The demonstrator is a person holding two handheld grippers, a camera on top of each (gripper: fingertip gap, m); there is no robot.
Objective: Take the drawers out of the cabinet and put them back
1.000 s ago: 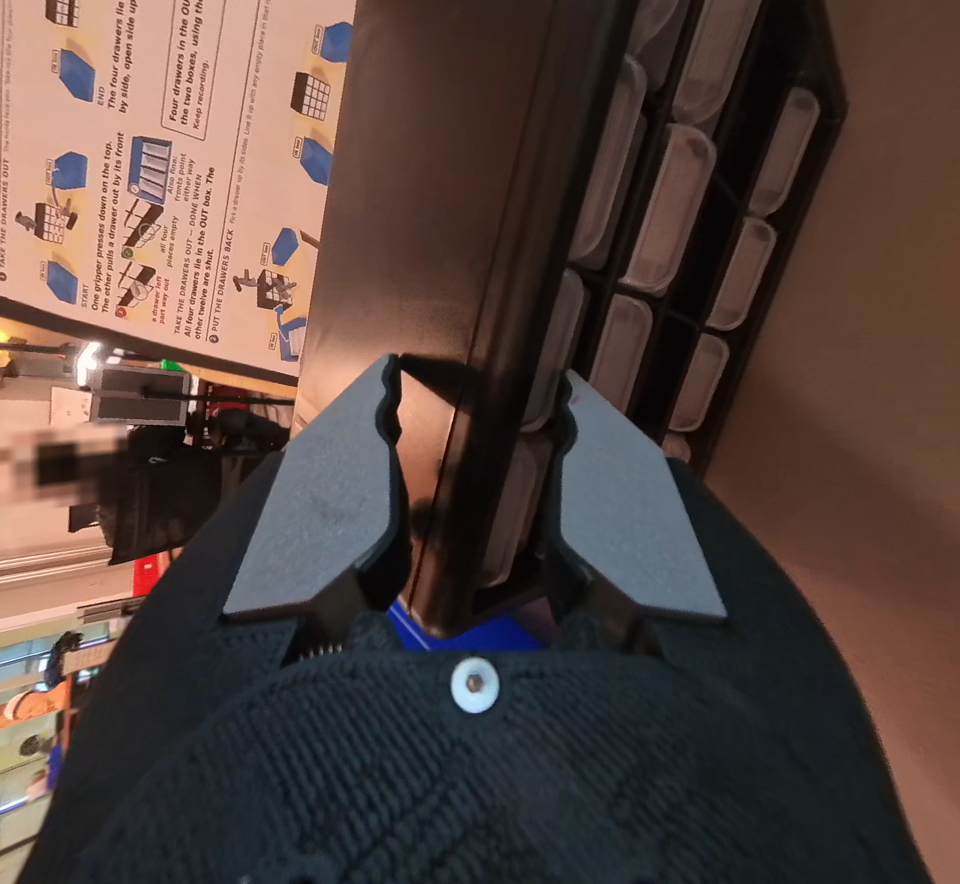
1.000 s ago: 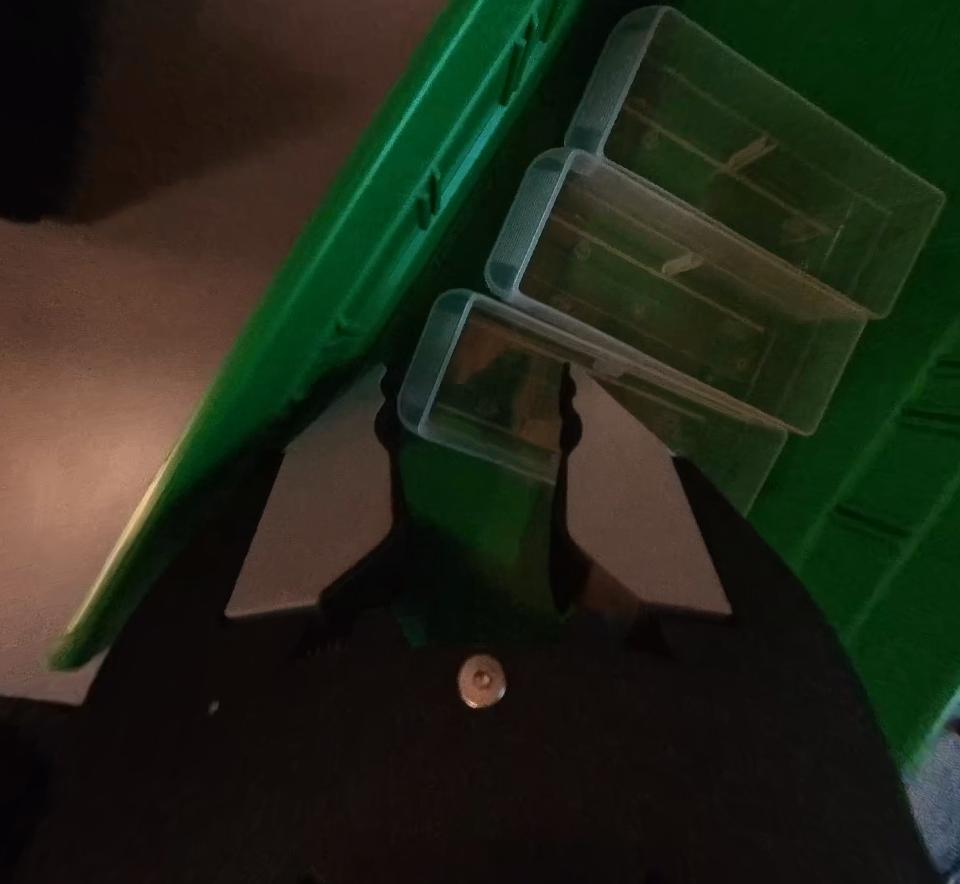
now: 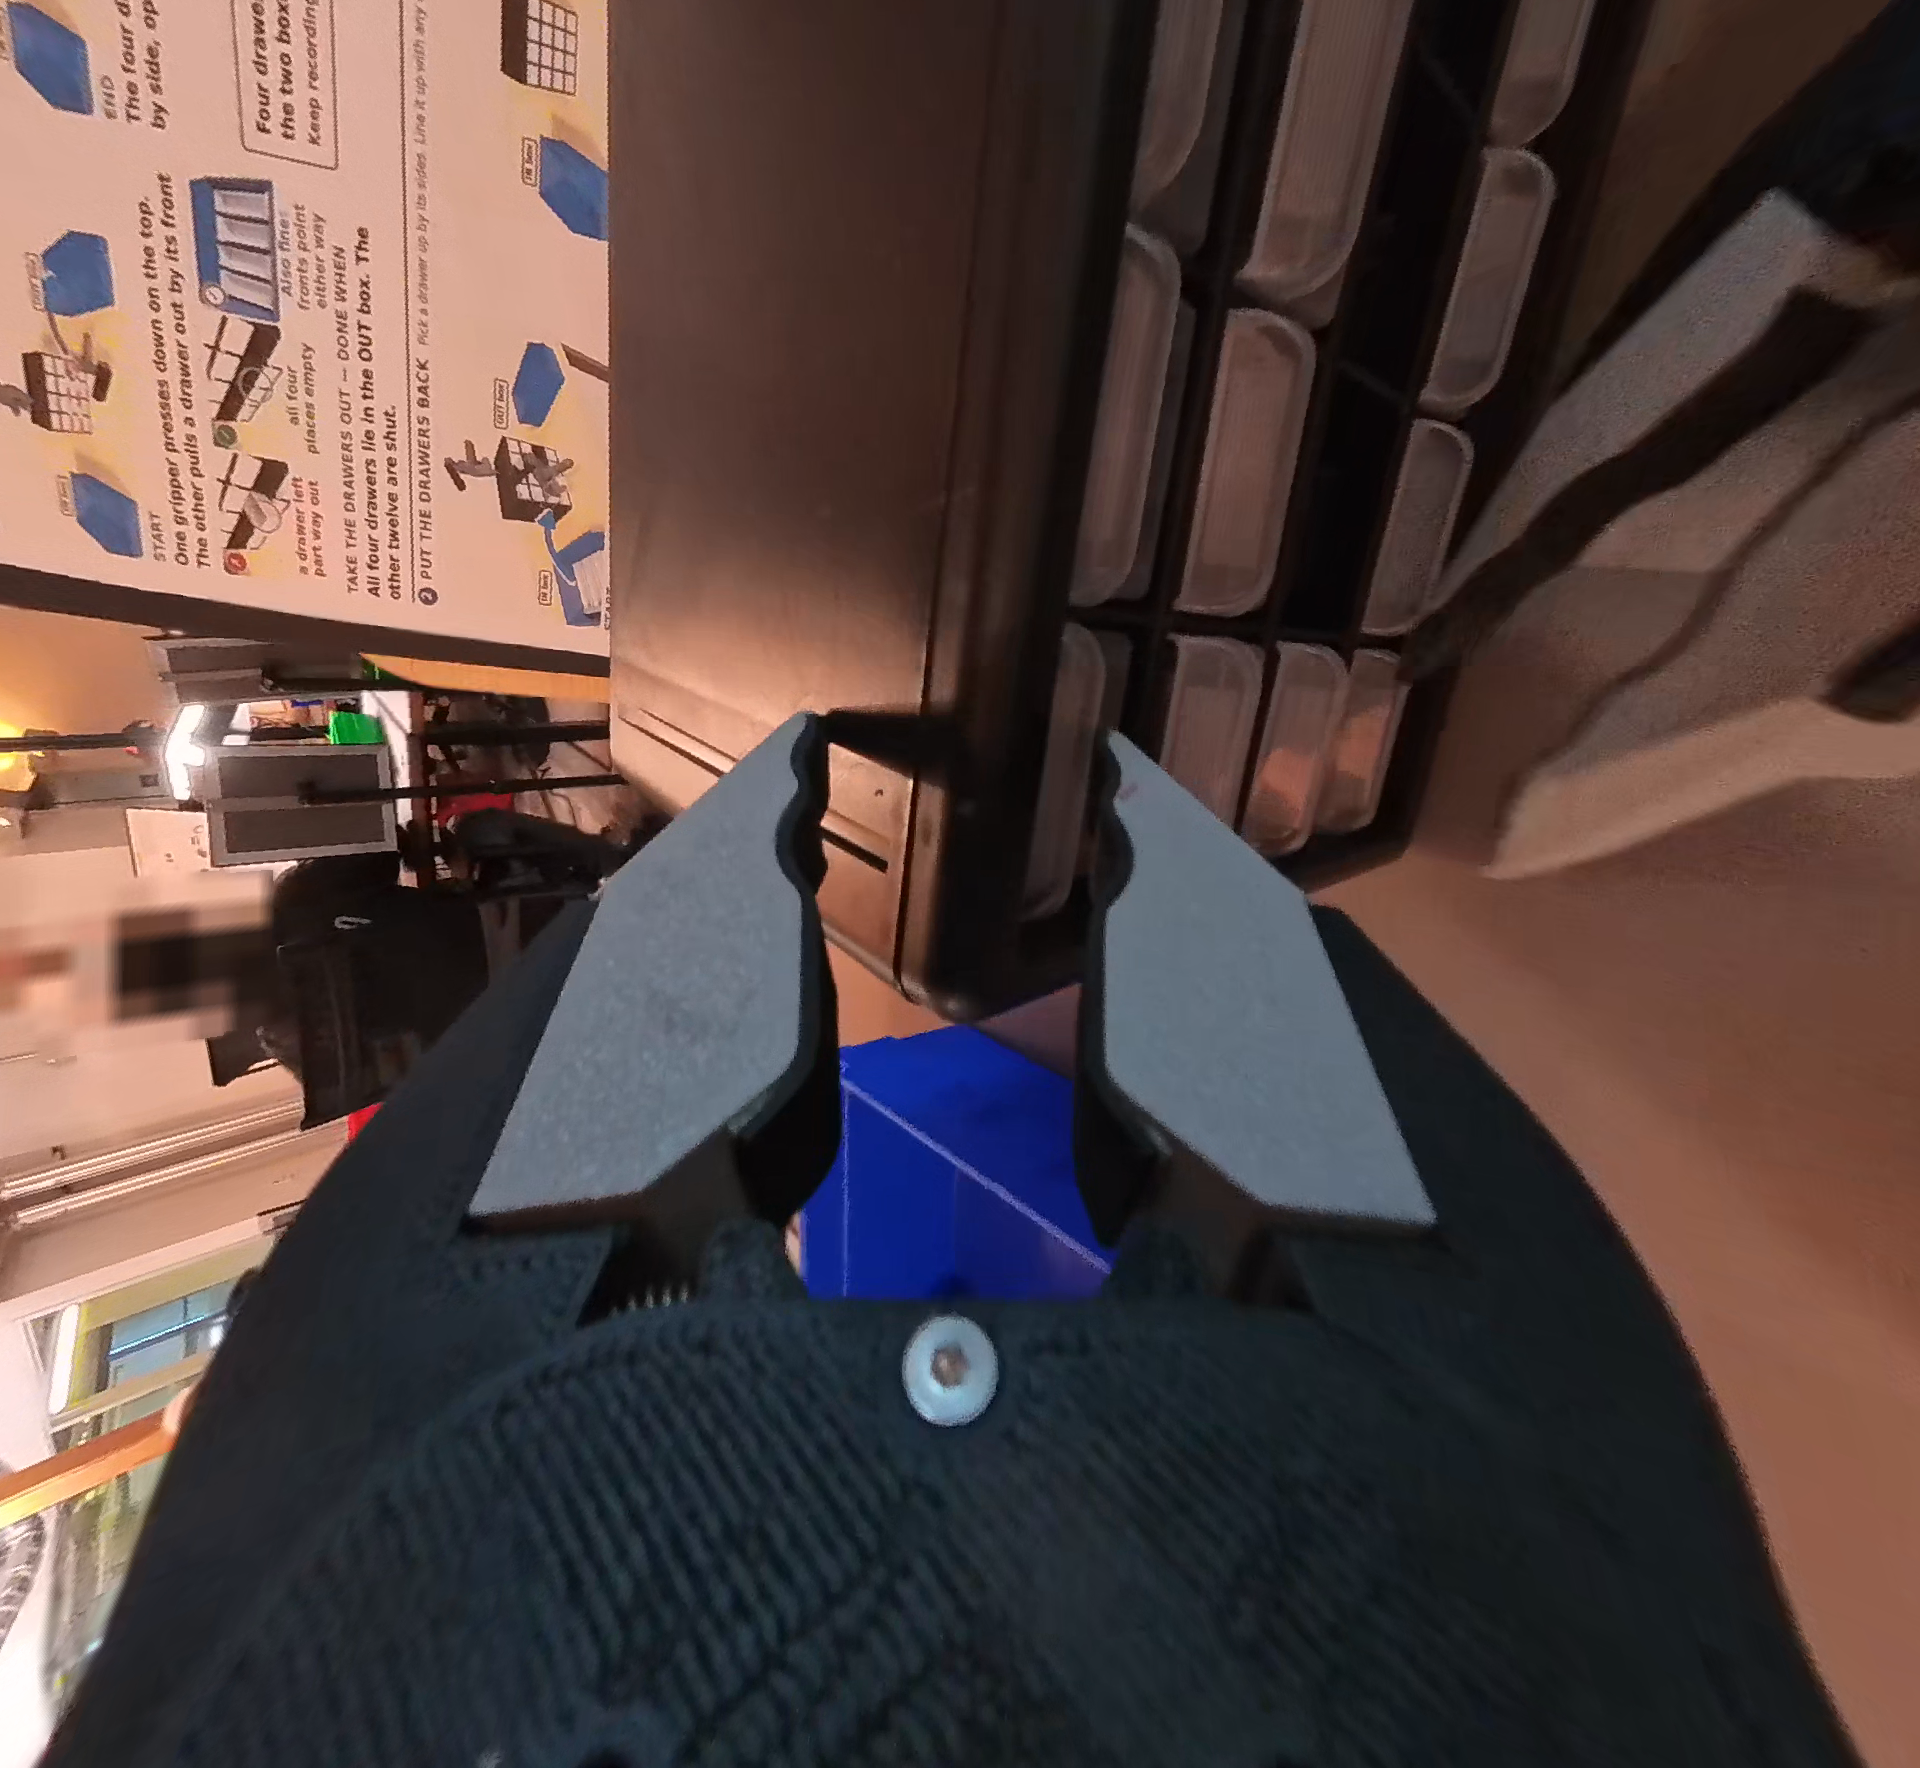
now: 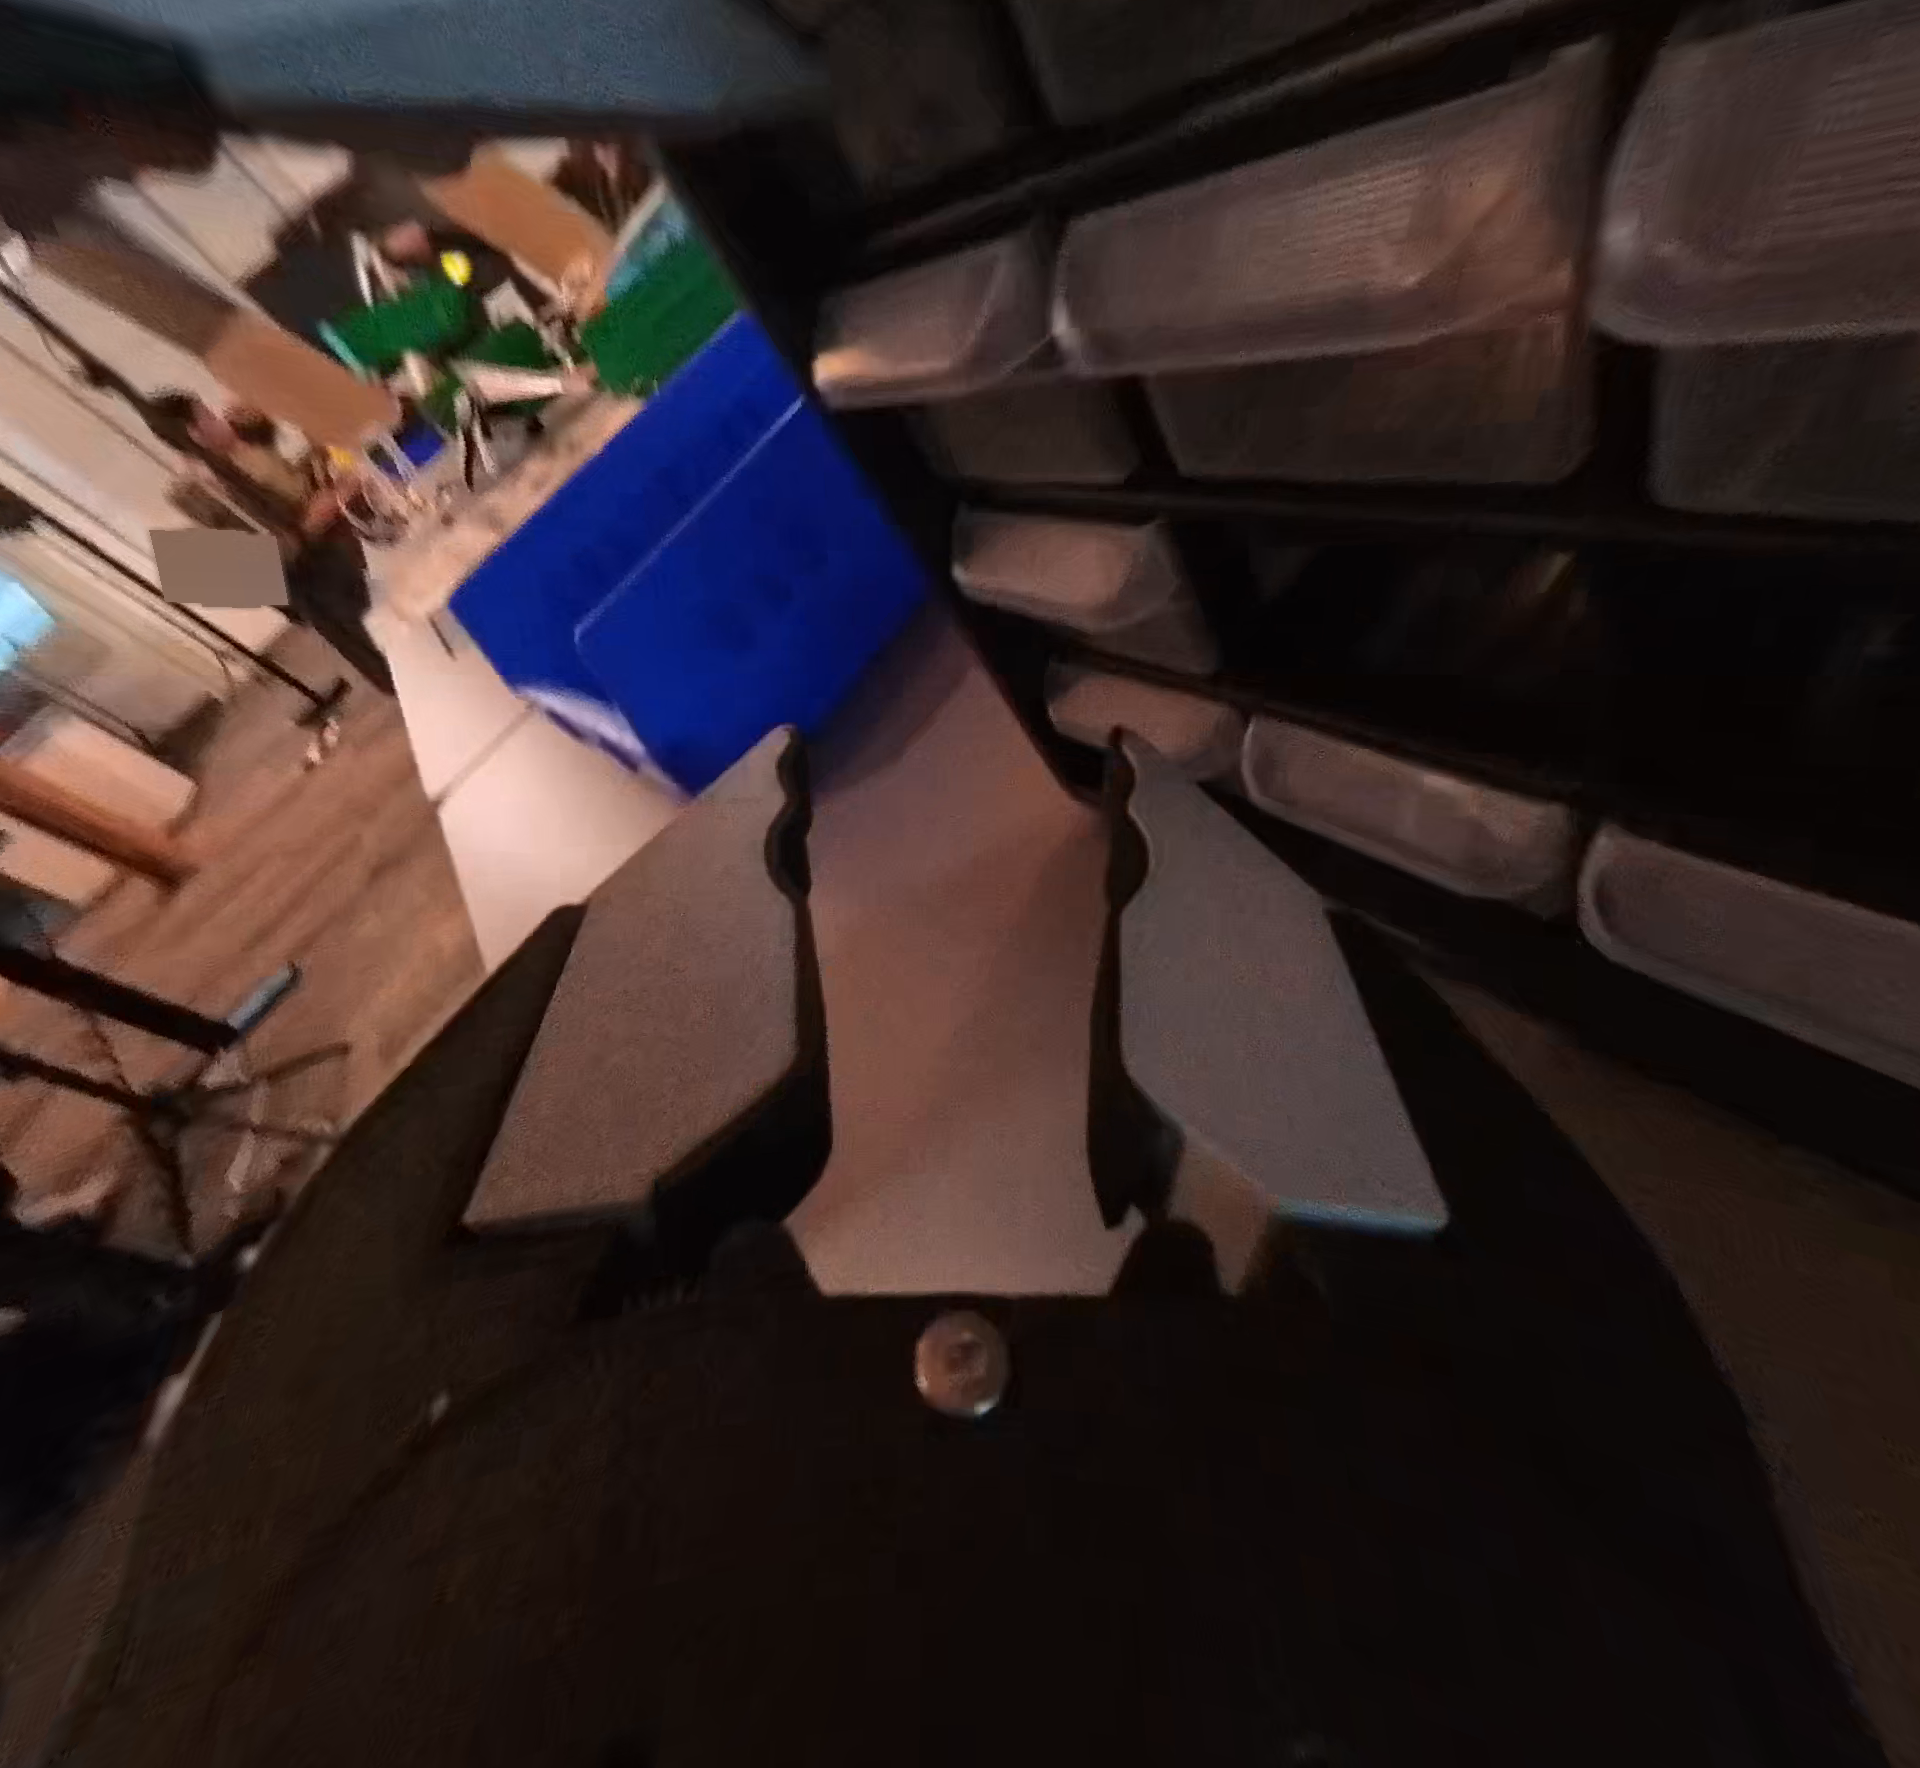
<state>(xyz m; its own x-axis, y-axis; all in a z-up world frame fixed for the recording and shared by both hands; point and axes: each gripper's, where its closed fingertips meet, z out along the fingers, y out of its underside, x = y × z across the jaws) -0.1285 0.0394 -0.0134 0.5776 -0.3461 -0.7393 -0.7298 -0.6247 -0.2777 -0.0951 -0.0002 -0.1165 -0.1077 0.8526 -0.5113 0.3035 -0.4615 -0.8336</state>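
Observation:
The black cabinet (image 3: 831, 316) fills the upper middle of the left wrist view, with clear drawers (image 3: 1247, 461) in its front grid. My left gripper (image 3: 961, 752) is open, and its fingers straddle the cabinet's top front edge near a corner. In the right wrist view the cabinet front (image 4: 1195, 513) is close on the right. It holds clear drawers (image 4: 1320, 284) and a dark empty slot (image 4: 1455, 617). My right gripper (image 4: 954, 752) is open and empty, low over the table beside the cabinet's left end. It also shows blurred at the right of the left wrist view (image 3: 1683, 575).
A blue box (image 3: 935, 1147) stands on the table beside the cabinet and also shows in the right wrist view (image 4: 707, 575). An instruction poster (image 3: 312, 212) stands behind the cabinet. The wooden table (image 3: 1610, 1199) extends in front. A person and stands are in the background.
My right gripper has left the green box with its three clear drawers and swung to the cabinet front, empty. My left gripper has stayed on the cabinet's top edge, drawn back slightly.

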